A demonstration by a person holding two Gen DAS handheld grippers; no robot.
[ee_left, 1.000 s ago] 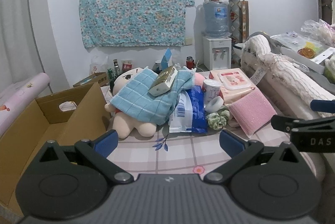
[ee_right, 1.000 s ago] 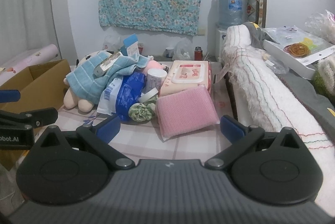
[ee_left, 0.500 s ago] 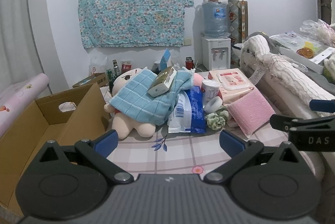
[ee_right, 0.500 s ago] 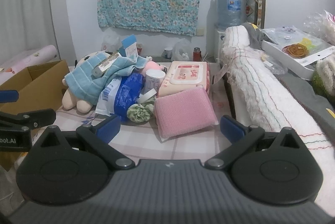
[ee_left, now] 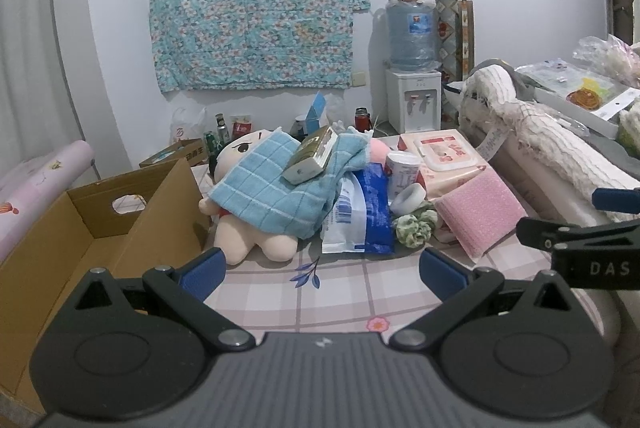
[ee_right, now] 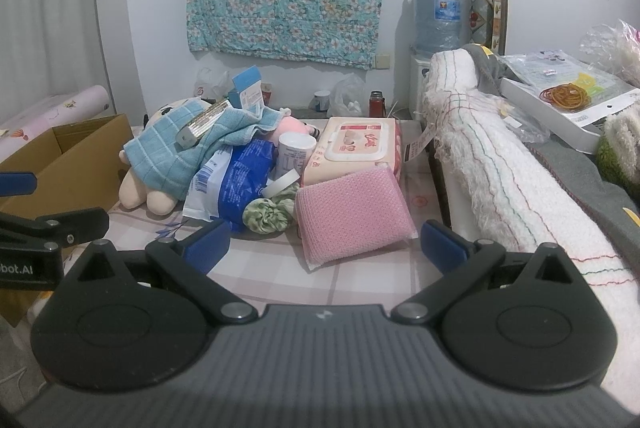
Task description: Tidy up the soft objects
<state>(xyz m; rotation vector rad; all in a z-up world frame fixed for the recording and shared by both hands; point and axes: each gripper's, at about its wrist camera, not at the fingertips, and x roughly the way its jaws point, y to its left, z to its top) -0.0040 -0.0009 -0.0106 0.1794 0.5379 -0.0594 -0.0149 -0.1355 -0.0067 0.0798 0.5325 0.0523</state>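
Observation:
A heap lies on the checked cloth. A plush doll (ee_left: 256, 236) (ee_right: 138, 189) lies under a blue checked towel (ee_left: 272, 195) (ee_right: 180, 151), with a small box (ee_left: 312, 153) on top. Beside them are a blue-white packet (ee_left: 360, 211) (ee_right: 236, 179), a green scrunchie (ee_left: 414, 226) (ee_right: 268, 214), a pink sponge pad (ee_left: 478, 214) (ee_right: 352, 214) and a wet-wipes pack (ee_left: 440, 151) (ee_right: 356, 147). My left gripper (ee_left: 320, 270) is open, short of the doll and packet. My right gripper (ee_right: 324, 246) is open, just before the pink pad.
An open cardboard box (ee_left: 80, 228) (ee_right: 68, 155) stands at the left. A rolled white blanket (ee_left: 540, 143) (ee_right: 500, 163) lies along the right. A white cup (ee_right: 296, 151) and tape roll (ee_left: 408, 195) sit in the heap. A water dispenser (ee_left: 412, 75) stands at the back wall.
Both views have shifted only slightly; the heap sits a touch nearer in the right wrist view. Nothing was gripped or moved.

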